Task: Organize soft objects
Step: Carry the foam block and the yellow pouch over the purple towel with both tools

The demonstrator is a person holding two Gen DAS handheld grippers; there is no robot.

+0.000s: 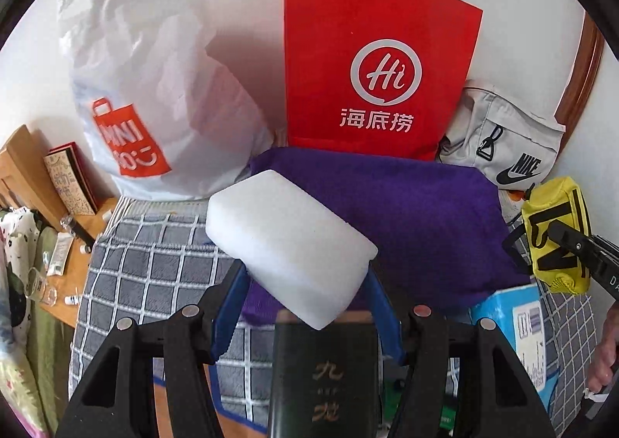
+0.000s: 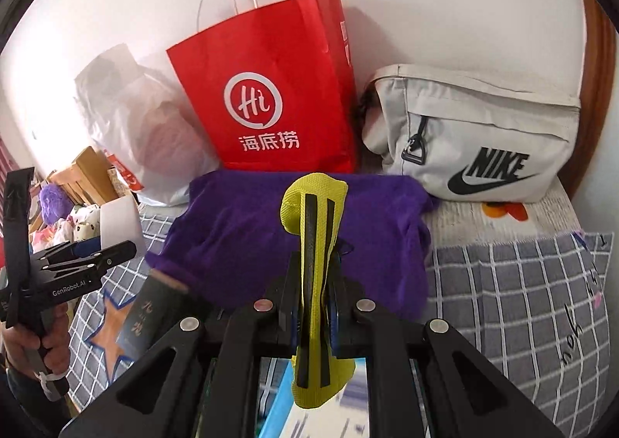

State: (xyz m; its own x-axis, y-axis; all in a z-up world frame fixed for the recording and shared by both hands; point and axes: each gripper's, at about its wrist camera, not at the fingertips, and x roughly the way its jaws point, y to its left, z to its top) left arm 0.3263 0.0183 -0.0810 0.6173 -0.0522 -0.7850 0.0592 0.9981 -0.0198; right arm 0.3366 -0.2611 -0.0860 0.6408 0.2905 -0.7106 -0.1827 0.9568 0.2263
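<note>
Two soft items are up in the air at once, so two ways to drop sth. White foam block sits pinched btwn the blue fingers of the left gripper, held above the purple cloth and the grey checked bedding. Grip looks to be on the block's lower part only, w/ most of the bulk sticking out fwd and tilted; foam compresses, so it could pivot or squirt out if swung fast. Yellow mesh pouch w/ black stripes is clamped edge-on in the right gripper, jaws nearly closed on it, floppy ends hanging above and below. Thin slick fabric, so it may slide thru.

Red Haidilao paper bag stands upright behind the cloth, against the wall, btwn the white Miniso plastic bag and the grey Nike bag. If it's the target, its mouth is high and narrow-looking; a nudge on the rim could tip it. Can't tell what's inside.
</note>
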